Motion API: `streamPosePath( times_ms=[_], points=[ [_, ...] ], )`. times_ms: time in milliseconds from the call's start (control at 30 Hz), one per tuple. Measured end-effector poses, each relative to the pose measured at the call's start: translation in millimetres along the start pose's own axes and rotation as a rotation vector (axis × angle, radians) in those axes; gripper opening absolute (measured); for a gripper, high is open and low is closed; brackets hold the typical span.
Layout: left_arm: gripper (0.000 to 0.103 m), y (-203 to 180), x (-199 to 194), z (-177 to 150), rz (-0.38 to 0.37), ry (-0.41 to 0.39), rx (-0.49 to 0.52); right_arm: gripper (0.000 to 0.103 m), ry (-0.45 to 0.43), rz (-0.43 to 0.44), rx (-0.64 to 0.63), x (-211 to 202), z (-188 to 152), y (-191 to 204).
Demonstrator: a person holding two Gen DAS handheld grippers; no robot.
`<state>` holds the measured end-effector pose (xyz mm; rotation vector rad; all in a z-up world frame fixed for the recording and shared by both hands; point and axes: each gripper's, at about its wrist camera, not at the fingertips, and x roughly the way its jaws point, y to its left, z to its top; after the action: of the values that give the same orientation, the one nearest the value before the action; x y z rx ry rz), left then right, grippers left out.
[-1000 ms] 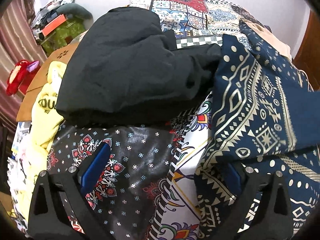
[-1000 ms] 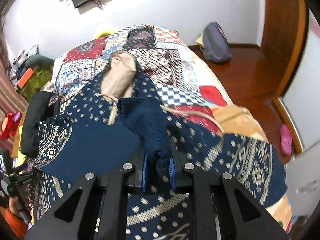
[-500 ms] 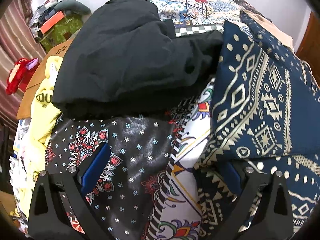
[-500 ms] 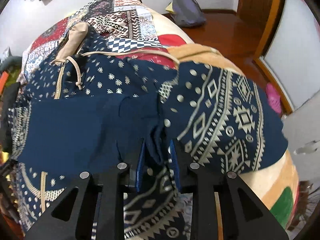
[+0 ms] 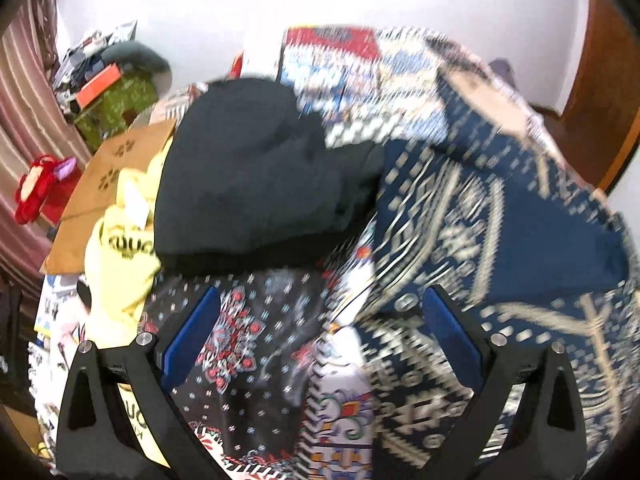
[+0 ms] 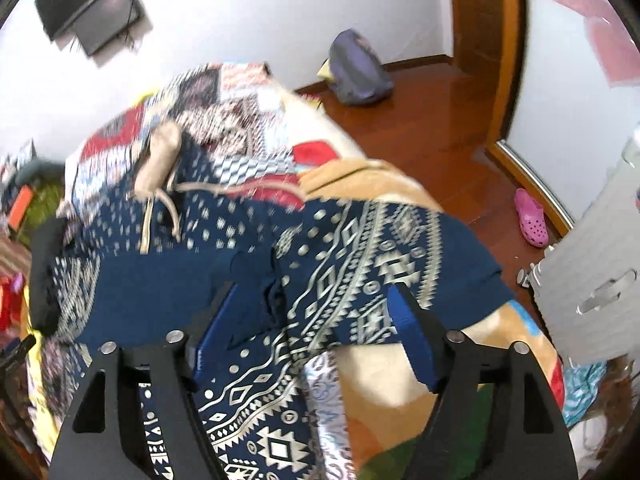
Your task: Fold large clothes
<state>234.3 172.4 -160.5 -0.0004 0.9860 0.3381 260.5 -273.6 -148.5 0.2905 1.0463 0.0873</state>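
Right wrist view: our right hand-held gripper (image 6: 316, 336) has just been opening, jaws wide, nothing pinched, the navy patterned garment (image 6: 360, 248) released; left hand-held gripper (image 5: 320, 336) gapes empty too; we judge both should lift clear without dragging the fold.

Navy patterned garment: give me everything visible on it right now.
The navy garment is soft cloth printed with cream geometric bands and dots, with plain navy panels and a beige drawstring near a beige lining at its far end. It lies spread and partly folded over the patchwork bedspread, one edge draping toward the bed's side. A black garment abuts it on the left. The right claw has just been opening; a fold sits between its pads, unpinched. The left claw hangs open above its edge.
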Motion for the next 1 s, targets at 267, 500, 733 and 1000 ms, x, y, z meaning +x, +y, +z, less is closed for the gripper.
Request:
streamPosePath(
  times_ms=[267, 500, 733, 1000],
  points=[
    [0.102, -52.1, -22.1, 33.7, -0.165, -0.076, 0.017, 0.075, 0.013, -0.034, 0.185, 8.0, -0.4, -66.8],
    [0.102, -114.3, 6.7, 37.2, -0.237, -0.017, 0.087, 0.075, 0.128, -0.018, 0.365, 50.5, -19.7, -120.4],
    [0.102, -145.5, 29.7, 31.2, -0.24, 0.021, 0.148, 0.076, 0.142, 0.035, 0.524, 82.2, -25.0, -151.7],
    [0.102, -142.1, 48.6, 25.1, -0.221, 0.058, 0.136, 0.075, 0.122, -0.011, 0.561, 111.1, -8.8, -162.8]
  ],
)
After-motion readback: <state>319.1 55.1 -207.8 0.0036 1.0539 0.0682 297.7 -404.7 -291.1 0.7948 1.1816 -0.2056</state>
